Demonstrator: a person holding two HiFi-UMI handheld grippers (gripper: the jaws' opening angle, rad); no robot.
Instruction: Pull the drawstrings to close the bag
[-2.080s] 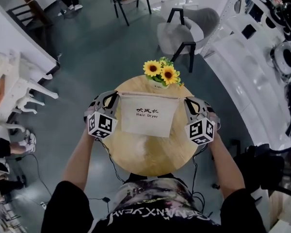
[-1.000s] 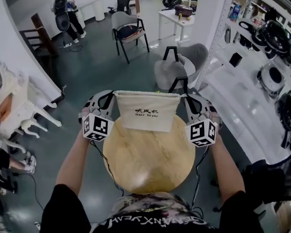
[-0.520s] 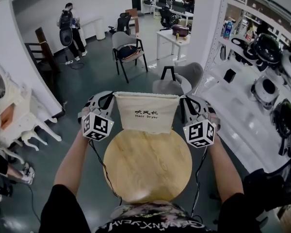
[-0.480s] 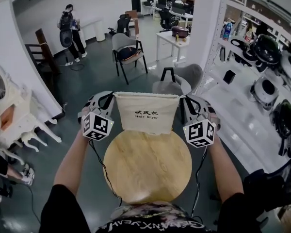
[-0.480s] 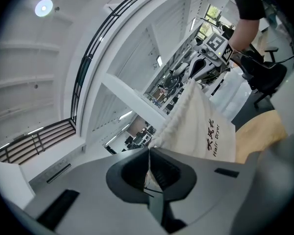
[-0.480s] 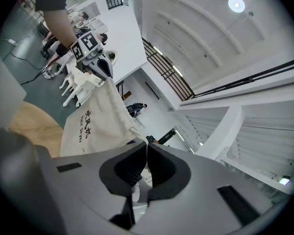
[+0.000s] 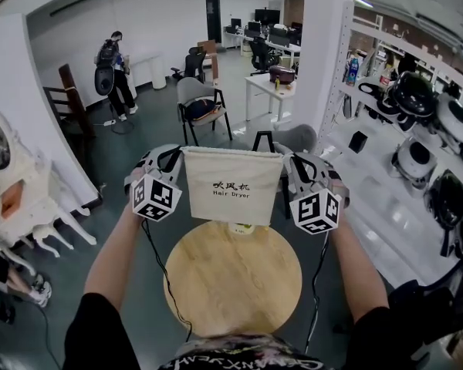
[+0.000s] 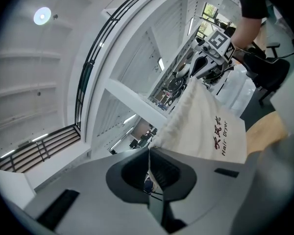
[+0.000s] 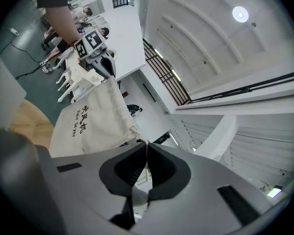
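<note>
The bag (image 7: 233, 185) is pinched at its top corners by left tongs (image 8: 148, 151) and right tongs (image 9: 147, 143); an even, level outward pull is advised.

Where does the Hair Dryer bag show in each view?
Head view: bag at centre, hanging above the table.
Left gripper view: bag right of centre, just above the jaws.
Right gripper view: bag left of centre, above the jaws.
Shared landmark: round wooden table.

Two tongs (image 7: 179, 154) (image 7: 288, 159), one bag (image 7: 231, 169), one round wooden table (image 7: 231, 284).
</note>
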